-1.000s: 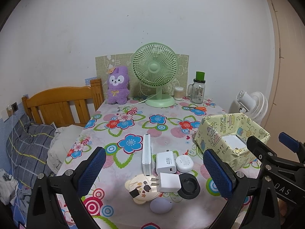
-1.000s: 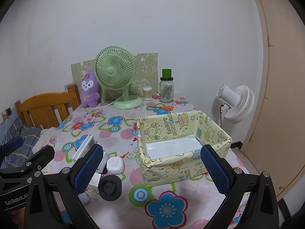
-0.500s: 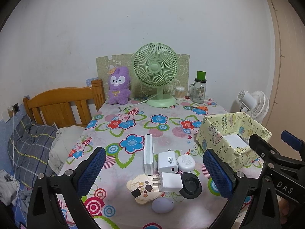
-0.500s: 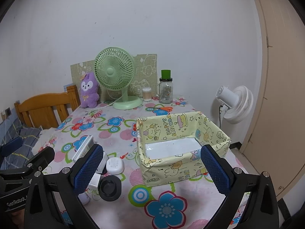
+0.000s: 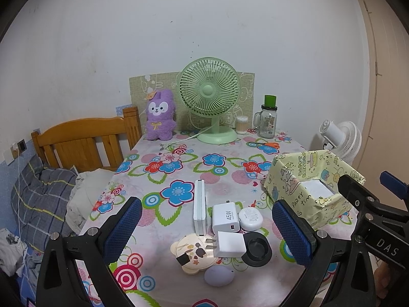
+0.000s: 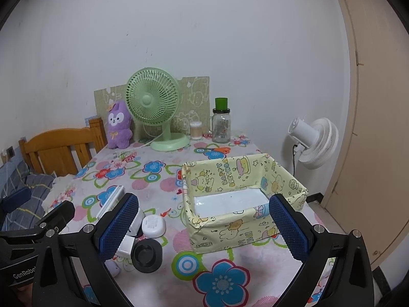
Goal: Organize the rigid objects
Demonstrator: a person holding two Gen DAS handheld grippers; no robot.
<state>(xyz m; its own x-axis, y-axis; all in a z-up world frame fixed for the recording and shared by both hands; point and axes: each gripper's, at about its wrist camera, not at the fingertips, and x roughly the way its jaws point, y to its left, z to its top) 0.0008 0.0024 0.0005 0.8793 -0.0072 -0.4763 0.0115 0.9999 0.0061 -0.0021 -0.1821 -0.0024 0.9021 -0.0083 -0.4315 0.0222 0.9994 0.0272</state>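
A cluster of small rigid items lies on the flowered table: a white flat box (image 5: pixel 199 207), a 45W white charger (image 5: pixel 226 217), a second white plug (image 5: pixel 230 244), a round white case (image 5: pixel 250 218), a black round holder (image 5: pixel 256 249), a beige bear-shaped compact (image 5: pixel 192 253) and a lilac egg-shaped item (image 5: pixel 219 276). A yellow cartoon-print box (image 6: pixel 242 199) stands open to their right, with a white floor. My left gripper (image 5: pixel 207 232) is open above the cluster. My right gripper (image 6: pixel 203 227) is open in front of the box.
A green desk fan (image 5: pixel 211 99), purple plush (image 5: pixel 160 115), glass jar with green lid (image 5: pixel 268 120), cotton-swab tub (image 5: pixel 241 124) and orange scissors (image 5: pixel 267 144) stand at the table's far end. A wooden bed headboard (image 5: pixel 84 143) is left, a white floor fan (image 6: pixel 314 140) right.
Both grippers have drifted slightly; the table items sit a little lower and nearer in the left view. Nothing has been grasped or moved.
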